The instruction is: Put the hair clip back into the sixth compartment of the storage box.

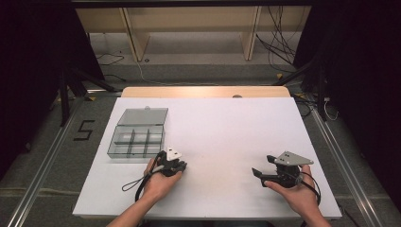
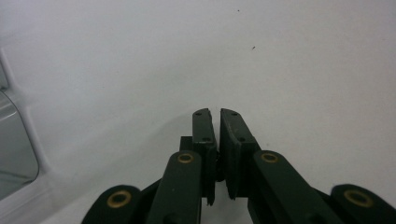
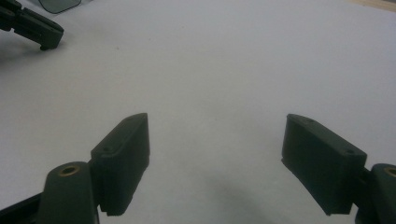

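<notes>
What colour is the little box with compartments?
Clear, smoky grey box; the high view shows it best.

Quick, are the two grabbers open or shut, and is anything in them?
Left gripper: shut, holding nothing.
Right gripper: open, holding nothing.

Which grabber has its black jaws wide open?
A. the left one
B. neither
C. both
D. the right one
D: the right gripper has a wide gap between its jaws over the white table, while the left gripper has its jaws nearly together.
</notes>
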Motion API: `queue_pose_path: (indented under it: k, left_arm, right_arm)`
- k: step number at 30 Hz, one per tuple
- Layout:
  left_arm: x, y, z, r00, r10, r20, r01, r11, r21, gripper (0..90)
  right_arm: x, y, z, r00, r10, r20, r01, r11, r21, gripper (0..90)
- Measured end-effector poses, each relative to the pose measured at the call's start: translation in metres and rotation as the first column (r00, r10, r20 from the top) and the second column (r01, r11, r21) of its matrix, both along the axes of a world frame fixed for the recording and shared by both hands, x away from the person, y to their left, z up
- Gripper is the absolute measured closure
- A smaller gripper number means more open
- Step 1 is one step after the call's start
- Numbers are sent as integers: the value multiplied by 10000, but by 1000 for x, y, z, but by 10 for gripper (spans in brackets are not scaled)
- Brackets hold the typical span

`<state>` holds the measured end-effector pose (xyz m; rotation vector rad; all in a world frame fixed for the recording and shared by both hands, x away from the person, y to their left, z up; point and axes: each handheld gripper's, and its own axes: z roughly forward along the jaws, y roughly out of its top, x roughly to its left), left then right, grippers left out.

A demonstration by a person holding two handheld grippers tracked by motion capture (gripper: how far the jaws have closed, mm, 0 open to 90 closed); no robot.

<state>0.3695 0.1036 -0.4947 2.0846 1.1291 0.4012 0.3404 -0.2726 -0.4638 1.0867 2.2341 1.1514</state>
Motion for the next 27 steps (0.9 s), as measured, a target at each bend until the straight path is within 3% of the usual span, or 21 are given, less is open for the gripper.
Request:
queue_pose_path:
  k: [10, 27]
  left_arm:
    - [1, 3, 3, 9998, 17, 203, -18, 10000, 7, 891]
    - [3, 6, 6, 10000, -66, 56, 68, 9995, -320, 895]
  right_arm:
    - [0, 0, 0, 10000, 19, -22, -19, 10000, 24, 244]
    - [0, 1, -1, 10000, 32, -58, -32, 10000, 23, 244]
